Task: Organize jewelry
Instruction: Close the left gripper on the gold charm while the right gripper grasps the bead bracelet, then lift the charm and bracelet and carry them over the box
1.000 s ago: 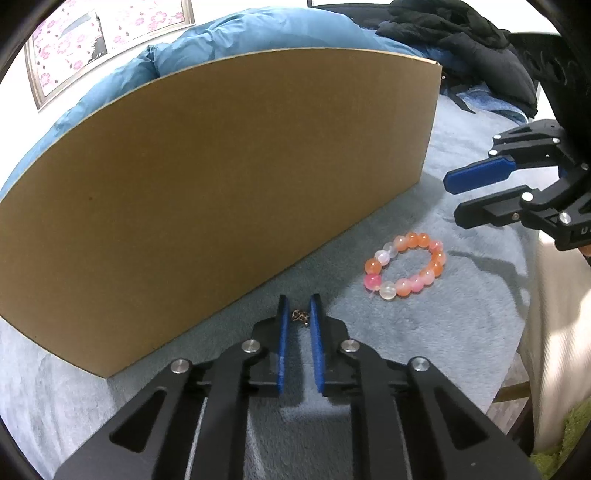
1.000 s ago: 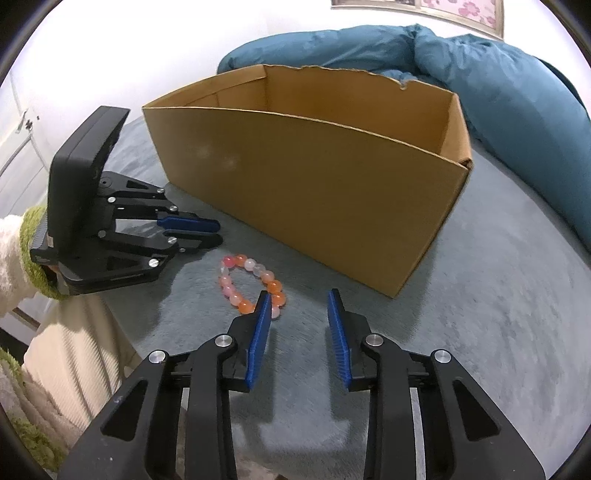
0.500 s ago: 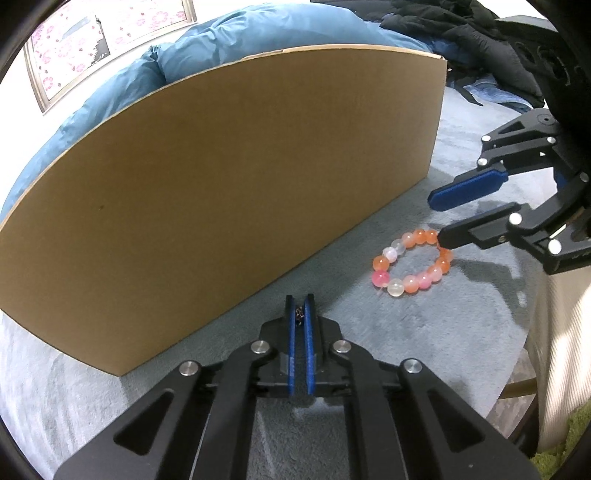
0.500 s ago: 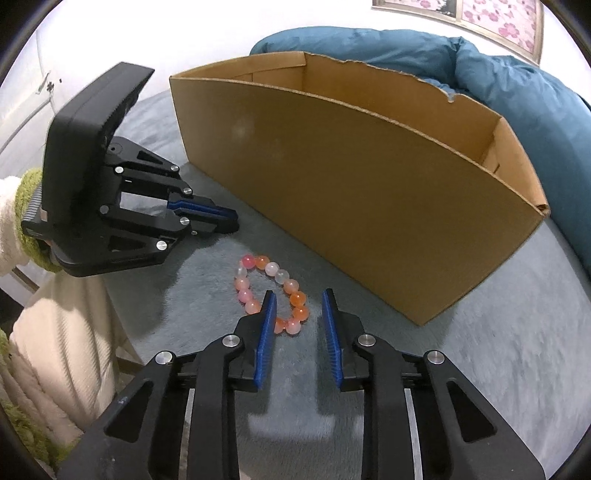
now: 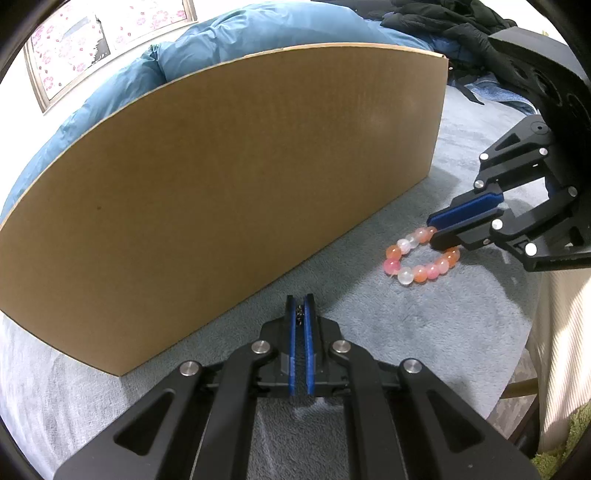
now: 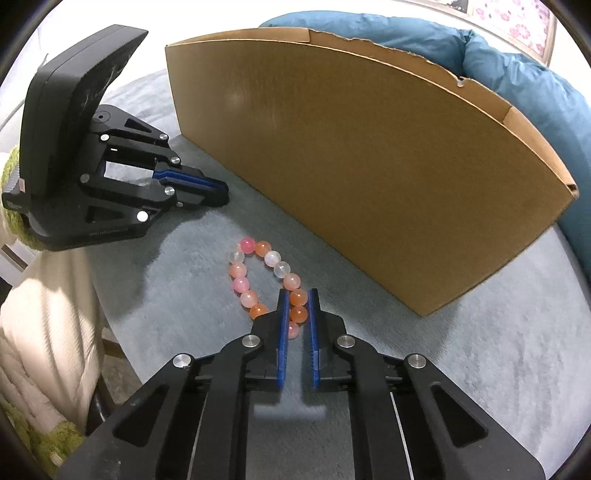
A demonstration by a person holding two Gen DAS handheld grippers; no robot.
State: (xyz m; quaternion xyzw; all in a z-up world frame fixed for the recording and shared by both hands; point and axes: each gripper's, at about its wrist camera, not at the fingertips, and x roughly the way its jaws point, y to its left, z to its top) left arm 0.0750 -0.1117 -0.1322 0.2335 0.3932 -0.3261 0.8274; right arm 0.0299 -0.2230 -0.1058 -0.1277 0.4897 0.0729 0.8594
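Bracelet point(image 6: 266, 282) lies between our right hand-held gripper point(image 6: 297, 314) jaws, which are closing on its near beads. Left hand-held gripper point(image 5: 301, 314) is clamped on a small chain point(image 5: 300, 314). Beads look hard, slick, likely roll; we'd pinch one strand squarely.

You're in a bedroom at home: blue duvet point(image 5: 229, 48) heaped behind the box point(image 5: 221, 177), floral picture point(image 5: 92, 48) on the wall, dark clothes point(image 5: 454, 22) dumped alongside.

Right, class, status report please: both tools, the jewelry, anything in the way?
Left tool shut on small chain piece. Right tool closing around bead bracelet, beads between pads. Cardboard box close behind; nothing blocking.
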